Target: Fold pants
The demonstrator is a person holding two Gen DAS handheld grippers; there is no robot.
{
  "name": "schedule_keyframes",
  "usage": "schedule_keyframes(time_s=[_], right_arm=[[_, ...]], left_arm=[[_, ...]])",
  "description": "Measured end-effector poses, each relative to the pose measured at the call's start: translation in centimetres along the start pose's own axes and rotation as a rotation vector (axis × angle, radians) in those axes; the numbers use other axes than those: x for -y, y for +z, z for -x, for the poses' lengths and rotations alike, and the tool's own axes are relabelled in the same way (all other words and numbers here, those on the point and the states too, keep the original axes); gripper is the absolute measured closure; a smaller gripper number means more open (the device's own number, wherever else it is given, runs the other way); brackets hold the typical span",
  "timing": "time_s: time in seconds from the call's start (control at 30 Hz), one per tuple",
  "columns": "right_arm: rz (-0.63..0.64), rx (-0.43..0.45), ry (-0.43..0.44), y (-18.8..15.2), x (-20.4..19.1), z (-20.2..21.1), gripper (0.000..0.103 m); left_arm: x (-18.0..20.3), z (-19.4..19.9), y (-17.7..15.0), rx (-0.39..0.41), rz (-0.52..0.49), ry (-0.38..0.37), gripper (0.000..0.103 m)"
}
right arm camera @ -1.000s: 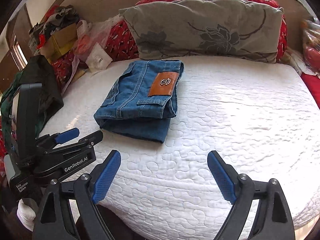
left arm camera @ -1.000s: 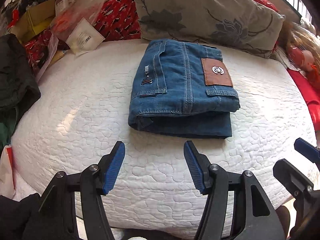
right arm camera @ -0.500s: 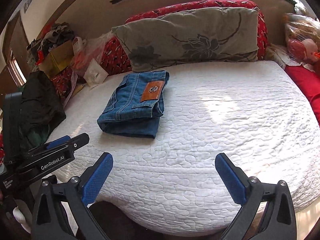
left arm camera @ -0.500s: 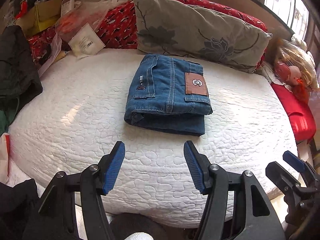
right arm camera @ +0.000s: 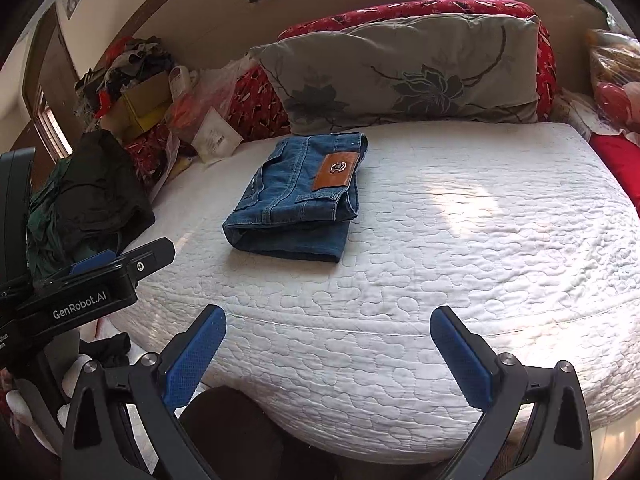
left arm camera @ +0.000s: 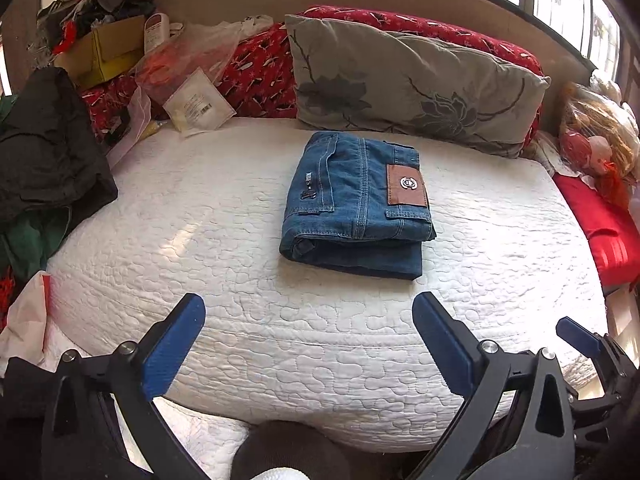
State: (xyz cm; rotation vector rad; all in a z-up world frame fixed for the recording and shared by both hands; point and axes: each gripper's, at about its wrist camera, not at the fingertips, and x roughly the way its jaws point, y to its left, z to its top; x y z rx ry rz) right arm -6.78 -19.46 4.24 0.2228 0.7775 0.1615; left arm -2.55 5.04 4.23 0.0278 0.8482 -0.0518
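The folded blue denim pants [left arm camera: 358, 204] lie in a compact rectangular bundle on the white quilted mattress [left arm camera: 240, 240], a brown leather patch [left arm camera: 405, 184] facing up on the top layer. In the left wrist view the bundle sits just above the centre of the frame; in the right wrist view it sits left of centre [right arm camera: 298, 200], close to the lower edge of the grey flower-print pillow [right arm camera: 404, 72]. That pillow leans against a red patterned cushion [left arm camera: 256, 76] along the beige headboard.

The left gripper [left arm camera: 308, 320] hangs over the near edge of the mattress, its blue-padded jaws opening and already wide, with nothing between them and well apart from the pants. The right gripper [right arm camera: 328, 332] likewise stands with its jaws spread wide and empty over the front of the mattress, clear of the denim. Part of the right gripper shows at the lower right of the left wrist view, and the black body of the left gripper, printed with white lettering, fills the lower left of the right wrist view.

At the upper left of both views lies a heap: a dark crumpled garment [left arm camera: 48, 148], a yellow cardboard box [left arm camera: 106, 54] topped with mixed clothes, and clear plastic bags [left arm camera: 188, 64]. A red fabric item [left arm camera: 608, 232] lies at the right edge of the left wrist view.
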Motion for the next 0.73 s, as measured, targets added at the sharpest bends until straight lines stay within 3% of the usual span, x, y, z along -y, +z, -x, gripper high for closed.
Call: schedule_keyframes(time_s=[0.37,0.53,0.73], right_arm=[[-0.023,0.008,-0.034,-0.2,1.1,0.3,0.0],[-0.041,0.0,-0.043,-0.2,1.8,0.0,0.0],[-0.058,0.0,-0.053,0.1,2.8,-0.2,0.0]], left_arm=[[0.9,-0.8,-0.3,-0.029,-0.008,-0.013,0.0],[1.2,-0.4,0.1,-0.015,0.019,-0.063,0.0],[2.1,-0.4,0.3,-0.002,0.013,-0.041,0.0]])
